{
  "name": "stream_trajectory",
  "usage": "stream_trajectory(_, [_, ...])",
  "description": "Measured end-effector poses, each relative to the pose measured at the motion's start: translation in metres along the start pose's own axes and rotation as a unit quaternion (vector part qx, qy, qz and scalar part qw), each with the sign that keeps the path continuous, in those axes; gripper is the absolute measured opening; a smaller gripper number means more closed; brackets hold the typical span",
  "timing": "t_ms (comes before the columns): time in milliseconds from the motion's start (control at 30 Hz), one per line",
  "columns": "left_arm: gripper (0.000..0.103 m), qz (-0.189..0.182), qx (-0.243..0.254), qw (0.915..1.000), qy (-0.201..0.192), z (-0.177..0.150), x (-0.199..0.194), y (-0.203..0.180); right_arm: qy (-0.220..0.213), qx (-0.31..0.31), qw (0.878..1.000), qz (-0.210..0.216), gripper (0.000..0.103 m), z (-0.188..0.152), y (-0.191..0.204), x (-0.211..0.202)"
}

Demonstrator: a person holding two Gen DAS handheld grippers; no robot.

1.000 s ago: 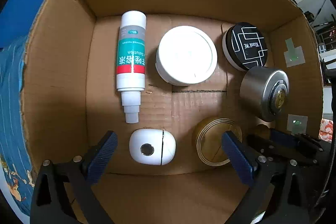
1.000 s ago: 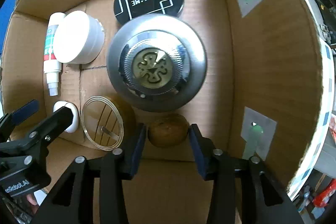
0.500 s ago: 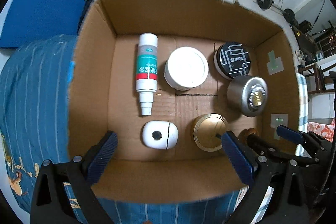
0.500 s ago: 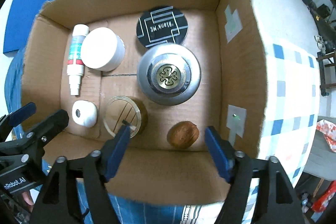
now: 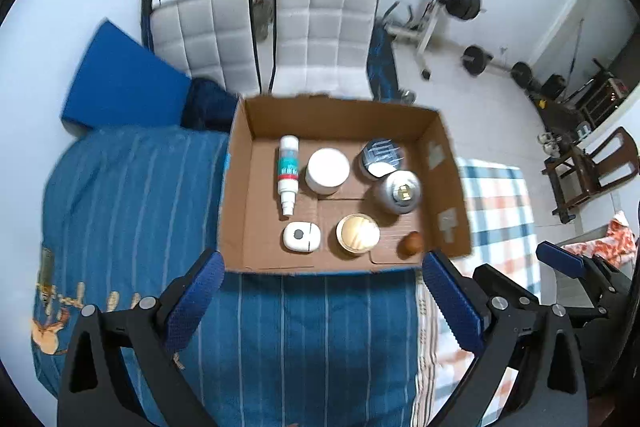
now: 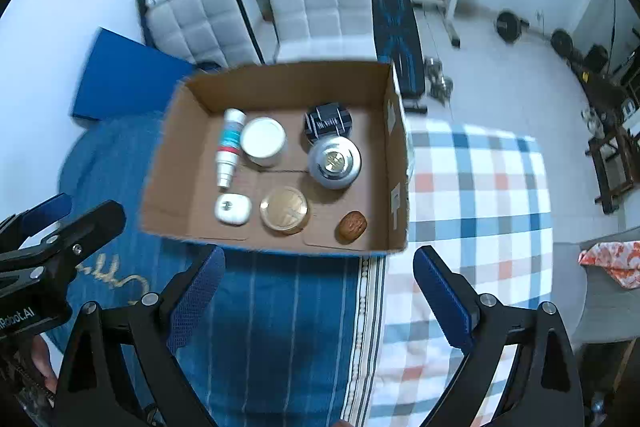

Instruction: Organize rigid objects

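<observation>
A blue striped bedcover (image 5: 132, 187) carries an open cardboard box (image 5: 240, 187), with a checked cloth (image 6: 480, 179) just beside it. Both grippers hang above the box's near edge, the left gripper (image 5: 320, 303) and the right gripper (image 6: 316, 295) each with jaws spread wide and holding nothing. Inside the box stand a silver round container (image 6: 334, 163), a white jar (image 5: 327, 171), a black-lidded tin (image 6: 328, 121) and a gold-lidded jar (image 5: 357, 236). A white bottle (image 5: 288, 179) lies on its side along the left; a small white case (image 5: 301, 236) sits below it, and a brown nut (image 6: 353, 226) rests in the near right corner.
</observation>
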State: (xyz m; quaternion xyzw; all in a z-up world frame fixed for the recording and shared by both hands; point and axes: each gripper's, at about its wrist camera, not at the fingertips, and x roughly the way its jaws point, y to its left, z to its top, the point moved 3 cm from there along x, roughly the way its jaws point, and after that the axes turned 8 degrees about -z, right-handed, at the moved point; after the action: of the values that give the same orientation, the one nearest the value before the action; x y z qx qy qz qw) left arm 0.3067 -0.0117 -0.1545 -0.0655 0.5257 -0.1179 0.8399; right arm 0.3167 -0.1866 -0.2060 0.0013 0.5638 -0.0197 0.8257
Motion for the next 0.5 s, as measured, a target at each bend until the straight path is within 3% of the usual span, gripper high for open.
stream_trajectory(300, [0.102, 0.008, 0.046, 0.9963, -0.072, -0.036, -0.118, -0.041, -0.073, 0.010, 0.997, 0.005, 0.097, -0.058, -0.010, -0.124])
stream_trajectory(500, [0.102, 0.012, 0.036, 0.9924, -0.117, -0.056, -0.176, -0.047, -0.110, 0.039, 0.993, 0.007, 0.097, -0.086, -0.025, -0.191])
